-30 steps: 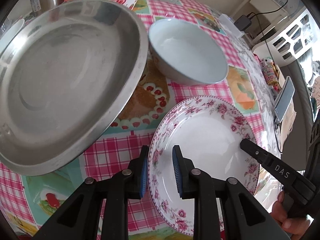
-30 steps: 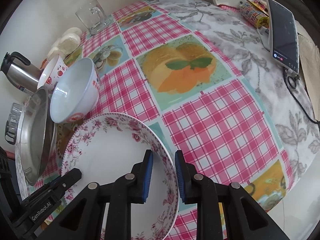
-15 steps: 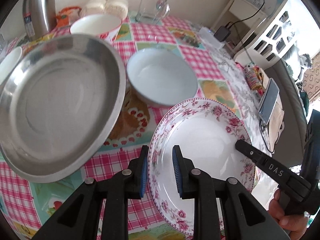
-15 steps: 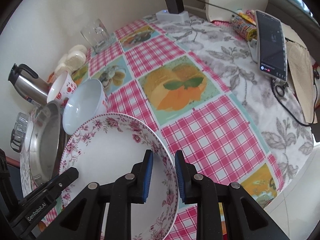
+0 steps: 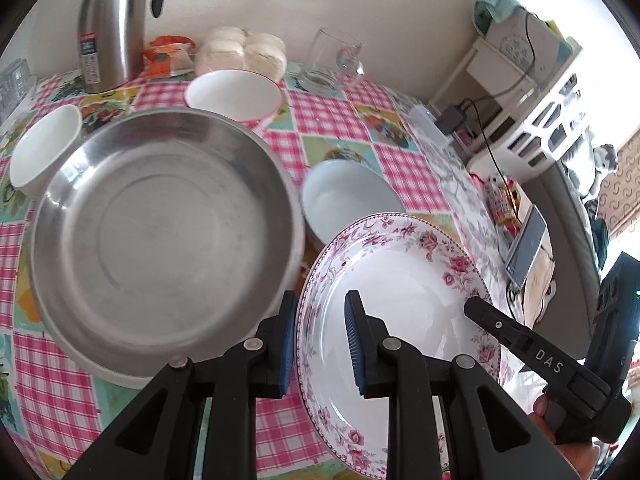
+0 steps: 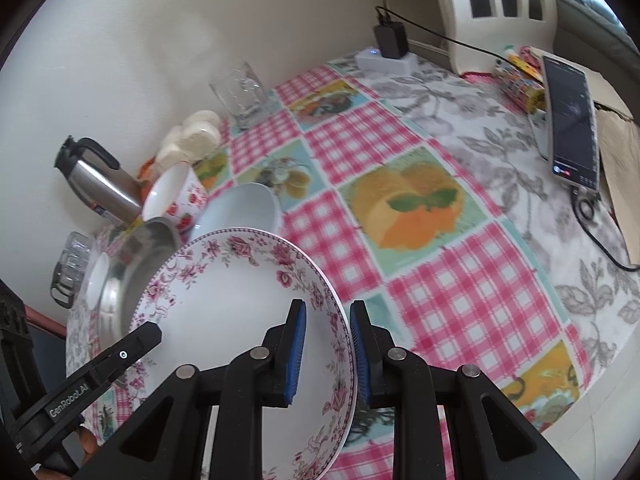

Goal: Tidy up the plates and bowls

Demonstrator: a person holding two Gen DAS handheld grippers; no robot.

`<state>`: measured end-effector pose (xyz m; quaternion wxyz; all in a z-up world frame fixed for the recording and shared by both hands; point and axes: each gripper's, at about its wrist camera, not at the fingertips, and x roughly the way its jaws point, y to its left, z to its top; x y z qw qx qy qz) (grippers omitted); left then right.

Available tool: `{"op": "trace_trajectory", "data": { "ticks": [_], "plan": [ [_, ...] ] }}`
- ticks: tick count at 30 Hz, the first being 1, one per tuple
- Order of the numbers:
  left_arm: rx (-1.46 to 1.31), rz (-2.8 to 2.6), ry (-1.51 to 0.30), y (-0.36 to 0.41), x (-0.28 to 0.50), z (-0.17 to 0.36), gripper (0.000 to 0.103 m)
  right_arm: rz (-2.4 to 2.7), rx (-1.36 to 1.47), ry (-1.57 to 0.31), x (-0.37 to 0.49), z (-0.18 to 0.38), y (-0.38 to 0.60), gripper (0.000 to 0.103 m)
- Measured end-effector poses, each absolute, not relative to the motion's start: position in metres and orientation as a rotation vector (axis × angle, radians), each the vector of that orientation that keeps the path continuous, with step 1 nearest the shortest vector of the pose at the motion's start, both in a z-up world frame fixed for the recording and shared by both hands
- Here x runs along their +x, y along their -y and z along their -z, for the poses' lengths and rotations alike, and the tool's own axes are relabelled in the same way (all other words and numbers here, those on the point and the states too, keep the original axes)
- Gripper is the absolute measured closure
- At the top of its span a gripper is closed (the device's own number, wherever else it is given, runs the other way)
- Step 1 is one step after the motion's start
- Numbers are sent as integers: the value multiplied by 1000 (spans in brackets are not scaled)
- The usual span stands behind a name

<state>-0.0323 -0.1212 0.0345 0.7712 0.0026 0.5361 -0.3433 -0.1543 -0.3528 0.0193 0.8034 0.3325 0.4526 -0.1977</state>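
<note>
A white plate with a pink floral rim (image 5: pixel 404 280) is held above the table by both grippers. My left gripper (image 5: pixel 320 340) is shut on its left rim; my right gripper (image 6: pixel 327 344) is shut on its right rim (image 6: pixel 340 344). A large steel dish (image 5: pixel 160 232) lies to the left of the plate. A pale blue bowl (image 5: pixel 348 196) sits just behind the plate. A strawberry-pattern bowl (image 5: pixel 234 94) and a small white bowl (image 5: pixel 42 148) stand farther back.
A steel thermos (image 5: pixel 112 24), a glass mug (image 5: pixel 334 60), bread buns (image 5: pixel 240 52) and a snack packet stand along the back wall. A phone (image 6: pixel 572 120), a charger with its cable (image 6: pixel 390 40) and a candy tube lie at the right on the checked tablecloth (image 6: pixel 460 300).
Both grippers have lifted the floral plate up and back from the table. More of the back of the table now shows.
</note>
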Motion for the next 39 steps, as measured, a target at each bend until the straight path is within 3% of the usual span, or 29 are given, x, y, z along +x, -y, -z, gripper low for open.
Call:
{"op": "trace_trajectory", "data": {
  "ticks": [19,39],
  "plan": [
    [-167,606,-1113,52,37,-50,79,288,672,-928,-65,-54,302,79],
    [-277,466,-1119,-3,101,-45,79,152,631,-932,20,-54,252,79]
  ]
}}
